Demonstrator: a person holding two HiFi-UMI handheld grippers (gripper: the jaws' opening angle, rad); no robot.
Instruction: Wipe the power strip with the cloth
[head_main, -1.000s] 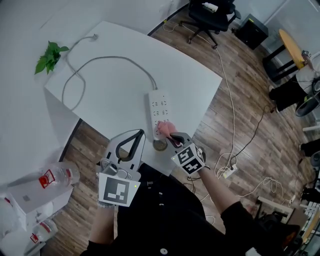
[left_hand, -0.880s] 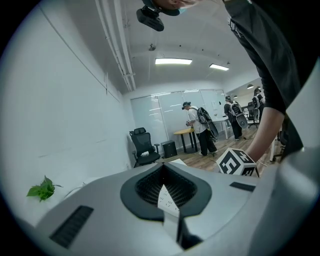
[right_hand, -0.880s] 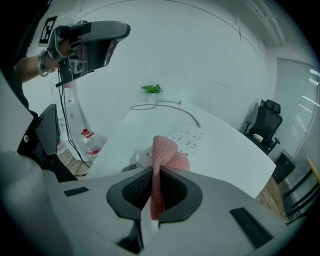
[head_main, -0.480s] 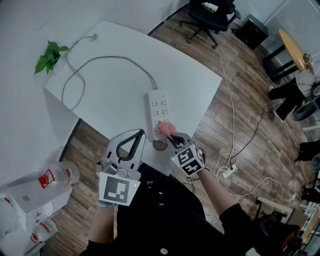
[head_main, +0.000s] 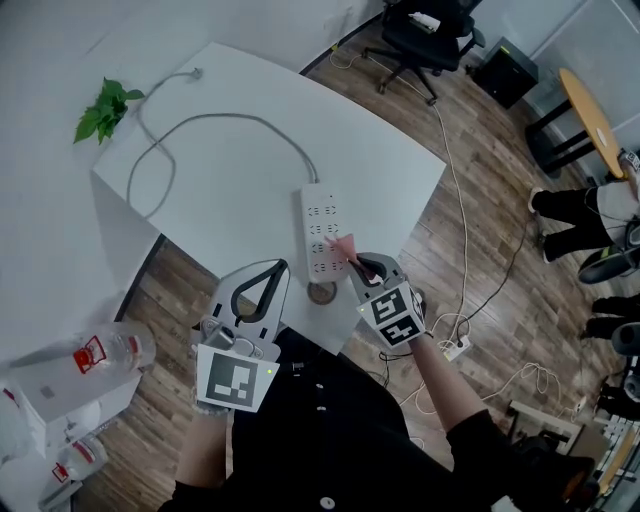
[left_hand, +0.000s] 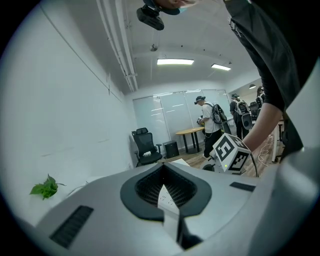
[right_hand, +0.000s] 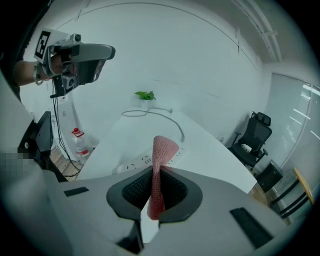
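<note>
Right gripper (head_main: 353, 263) is clamped on the pink cloth (head_main: 340, 246); in the right gripper view the knitted fabric (right_hand: 160, 165) stands up between the closed jaws, with the white power strip (right_hand: 136, 162) lying just beyond it. Left gripper (head_main: 279, 268) is held back at the near table edge, its jaws drawn nearly together on nothing, apart from the strip.

The power strip (head_main: 320, 226) lies flat on the white table (head_main: 240, 190), its grey cable (head_main: 230, 118) looping away. The cloth is at the strip's near end, by its right edge; whether it presses on the surface cannot be told. Judging by this, only the near end is being worked, and the far sockets are left to wipe.

Compared with a second ago, the cloth has shifted slightly up and to the right on the strip, showing as a pointed flap rather than a bunched wad, and the right gripper has moved with it.
</note>
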